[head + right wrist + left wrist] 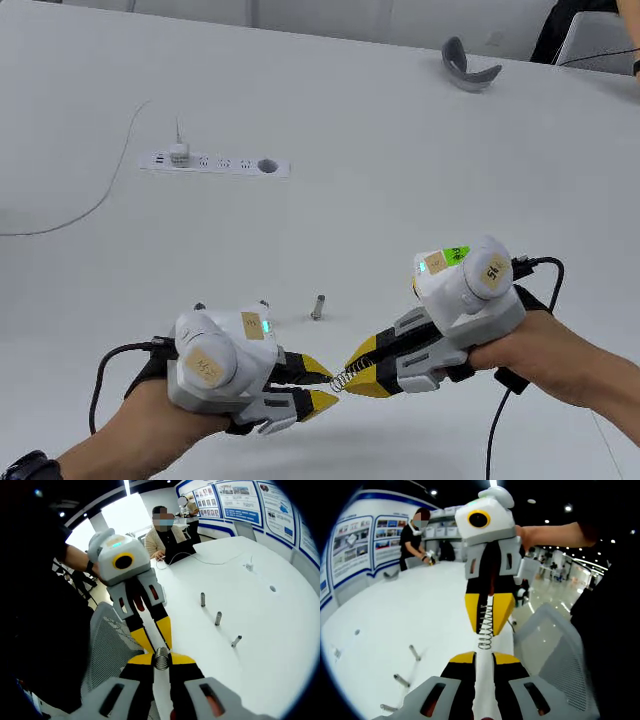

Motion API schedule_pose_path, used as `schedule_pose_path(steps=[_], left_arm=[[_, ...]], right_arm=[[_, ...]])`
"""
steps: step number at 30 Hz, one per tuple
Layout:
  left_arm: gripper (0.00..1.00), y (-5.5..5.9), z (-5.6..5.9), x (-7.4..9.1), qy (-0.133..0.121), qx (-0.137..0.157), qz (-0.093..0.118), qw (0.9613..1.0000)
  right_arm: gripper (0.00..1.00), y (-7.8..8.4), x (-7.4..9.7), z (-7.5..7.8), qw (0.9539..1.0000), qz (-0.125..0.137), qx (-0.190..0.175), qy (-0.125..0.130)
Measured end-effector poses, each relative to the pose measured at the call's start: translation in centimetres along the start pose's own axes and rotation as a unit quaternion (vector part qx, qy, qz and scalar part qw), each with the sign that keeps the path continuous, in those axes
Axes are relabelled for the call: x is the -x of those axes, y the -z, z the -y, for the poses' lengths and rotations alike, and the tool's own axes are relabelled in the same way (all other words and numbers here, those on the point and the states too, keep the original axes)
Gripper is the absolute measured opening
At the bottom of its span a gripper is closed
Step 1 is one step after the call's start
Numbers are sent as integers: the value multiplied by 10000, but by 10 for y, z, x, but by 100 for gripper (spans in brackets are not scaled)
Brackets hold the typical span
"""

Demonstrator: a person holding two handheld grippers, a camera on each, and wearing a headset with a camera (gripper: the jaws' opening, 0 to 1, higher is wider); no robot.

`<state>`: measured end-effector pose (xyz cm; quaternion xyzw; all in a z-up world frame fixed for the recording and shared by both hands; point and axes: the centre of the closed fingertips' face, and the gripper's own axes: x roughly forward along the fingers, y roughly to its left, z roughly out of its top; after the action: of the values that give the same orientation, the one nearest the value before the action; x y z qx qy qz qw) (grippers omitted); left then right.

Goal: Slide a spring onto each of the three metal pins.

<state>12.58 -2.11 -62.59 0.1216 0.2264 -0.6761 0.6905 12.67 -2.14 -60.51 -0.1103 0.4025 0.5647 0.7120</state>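
My right gripper (pixel 360 368) is shut on a small metal spring (pixel 345 377), which sticks out leftward from its yellow tips. In the right gripper view the spring (pixel 161 658) is seen end-on between the jaws. My left gripper (pixel 325 385) faces it tip to tip, slightly open with nothing between its jaws. The spring's free end (pixel 484 642) reaches the left gripper's tips. One metal pin (pixel 318 307) lies on the white table (pixel 400 180) beyond the grippers. Two more pins (pixel 218 618) (pixel 203 599) stand nearby, the farther one looking ribbed.
A white power strip (pixel 215 163) with a plug (pixel 179 153) and a thin cable lies at the back left. A grey curved object (pixel 468 65) rests at the far right. A mesh chair (pixel 107 645) stands by the table edge. People sit at the far end.
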Motion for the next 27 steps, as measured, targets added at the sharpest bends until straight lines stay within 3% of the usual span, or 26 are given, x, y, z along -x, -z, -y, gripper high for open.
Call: schedule_pose_path(steps=[5,13,27], left_arm=[[16,11,-8,5,-141,118,-68,9998],[18,30,-21,18,-451,348,-162,9982],[25,63,-44,52,-1005,768,-298,9915]], right_arm=[[12,4,3,5,9999,33,-61,135],[12,19,6,26,9979,-75,-282,578],[12,29,3,64,9904,-141,-625,1225]])
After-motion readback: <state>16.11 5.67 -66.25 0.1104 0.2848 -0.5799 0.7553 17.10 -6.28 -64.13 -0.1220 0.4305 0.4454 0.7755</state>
